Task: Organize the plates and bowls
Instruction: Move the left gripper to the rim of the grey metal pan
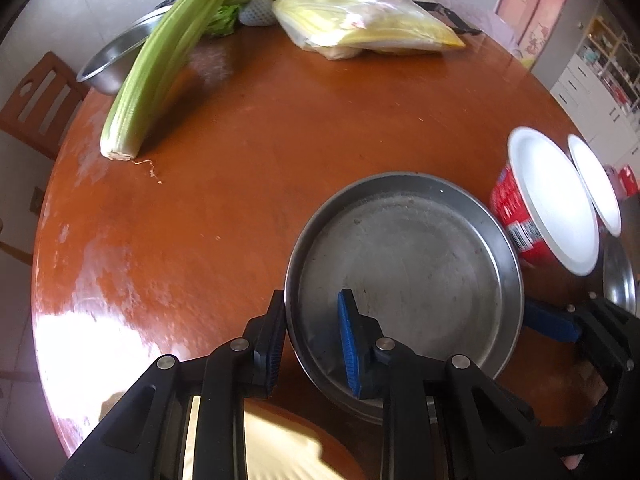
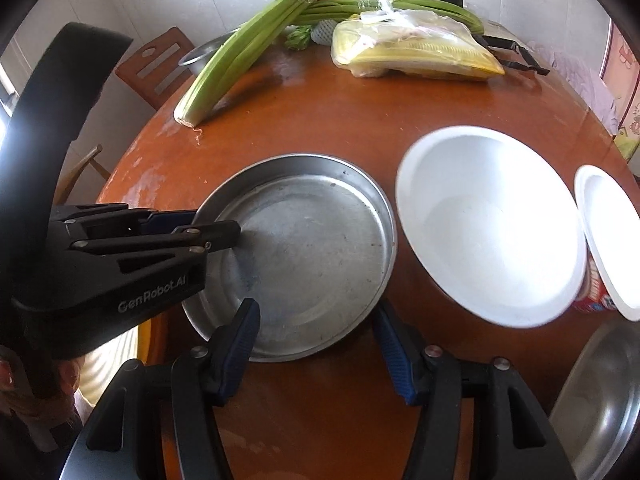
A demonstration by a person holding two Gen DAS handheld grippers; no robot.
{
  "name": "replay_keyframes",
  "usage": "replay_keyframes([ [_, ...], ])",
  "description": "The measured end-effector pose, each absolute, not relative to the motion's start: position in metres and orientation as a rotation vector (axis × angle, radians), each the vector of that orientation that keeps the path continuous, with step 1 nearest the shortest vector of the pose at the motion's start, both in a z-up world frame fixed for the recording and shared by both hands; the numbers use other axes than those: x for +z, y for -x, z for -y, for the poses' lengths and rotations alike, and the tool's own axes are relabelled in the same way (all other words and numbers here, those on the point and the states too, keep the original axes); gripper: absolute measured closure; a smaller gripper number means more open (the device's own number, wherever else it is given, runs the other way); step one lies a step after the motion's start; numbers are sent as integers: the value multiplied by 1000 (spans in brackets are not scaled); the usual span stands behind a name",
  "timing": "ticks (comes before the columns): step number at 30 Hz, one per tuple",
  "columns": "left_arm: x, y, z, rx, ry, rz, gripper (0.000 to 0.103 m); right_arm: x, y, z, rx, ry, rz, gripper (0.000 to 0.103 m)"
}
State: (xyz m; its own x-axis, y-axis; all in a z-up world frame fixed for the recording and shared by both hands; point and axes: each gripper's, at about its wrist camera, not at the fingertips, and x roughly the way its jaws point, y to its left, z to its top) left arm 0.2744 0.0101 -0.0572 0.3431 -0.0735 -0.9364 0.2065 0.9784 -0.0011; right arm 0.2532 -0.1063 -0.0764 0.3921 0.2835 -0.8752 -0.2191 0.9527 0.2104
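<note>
A round steel plate (image 1: 404, 276) lies on the brown table; it also shows in the right wrist view (image 2: 304, 256). My left gripper (image 1: 312, 340) straddles its near-left rim, one finger outside and one inside, with a gap between the pads; it shows from the side in the right wrist view (image 2: 216, 226). My right gripper (image 2: 316, 344) is open and empty, its fingers spread at the plate's near edge. Two white bowls with red sides stand right of the plate, a big bowl (image 2: 488, 224) and a smaller bowl (image 2: 608, 240). A steel bowl (image 2: 600, 404) sits at the near right.
Celery stalks (image 1: 160, 60) lie at the far left over another steel bowl (image 1: 116, 60). A bagged yellow pack (image 1: 368, 28) lies at the far side. A wooden chair (image 1: 36, 104) stands beyond the table's left edge. The table (image 1: 248, 152) is round.
</note>
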Motion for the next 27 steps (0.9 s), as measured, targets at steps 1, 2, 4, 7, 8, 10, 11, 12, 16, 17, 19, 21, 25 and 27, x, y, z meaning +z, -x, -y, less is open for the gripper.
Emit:
replay_keyframes([
  [1, -57, -272, -7, -186, -133, -1206, 77, -77, -251, 108, 316, -61, -1127, 44],
  [2, -57, -268, -4, -187, -139, -1205, 77, -77, -249, 109, 312, -57, -1128, 44],
  [4, -56, -261, 2, -192, -156, -1200, 77, -78, -244, 111, 306, -48, -1129, 44],
  [7, -55, -250, 9, -190, -176, -1196, 77, -78, -236, 115, 300, -35, -1131, 44],
  [8, -55, -246, 11, -189, -183, -1192, 77, -77, -234, 116, 299, -31, -1131, 44],
  [10, -53, -238, 15, -186, -195, -1185, 77, -78, -227, 118, 299, -19, -1130, 44],
  [11, -53, -234, 17, -183, -197, -1184, 77, -78, -224, 119, 300, -15, -1128, 44],
  [12, -53, -230, 19, -182, -198, -1182, 77, -77, -221, 121, 299, -12, -1126, 44],
  [16, -53, -221, 26, -182, -206, -1175, 76, -77, -211, 127, 295, -15, -1116, 44],
  [17, -52, -218, 27, -181, -207, -1171, 76, -77, -209, 129, 295, -14, -1116, 44],
  [19, -51, -212, 29, -176, -205, -1158, 76, -76, -203, 131, 293, -11, -1110, 44],
  [21, -48, -205, 31, -168, -204, -1143, 76, -75, -198, 133, 294, -9, -1100, 44],
  [25, -43, -191, 33, -161, -190, -1124, 76, -70, -187, 136, 298, -1, -1076, 44],
  [27, -39, -184, 33, -158, -187, -1111, 75, -66, -182, 137, 301, -2, -1064, 44],
])
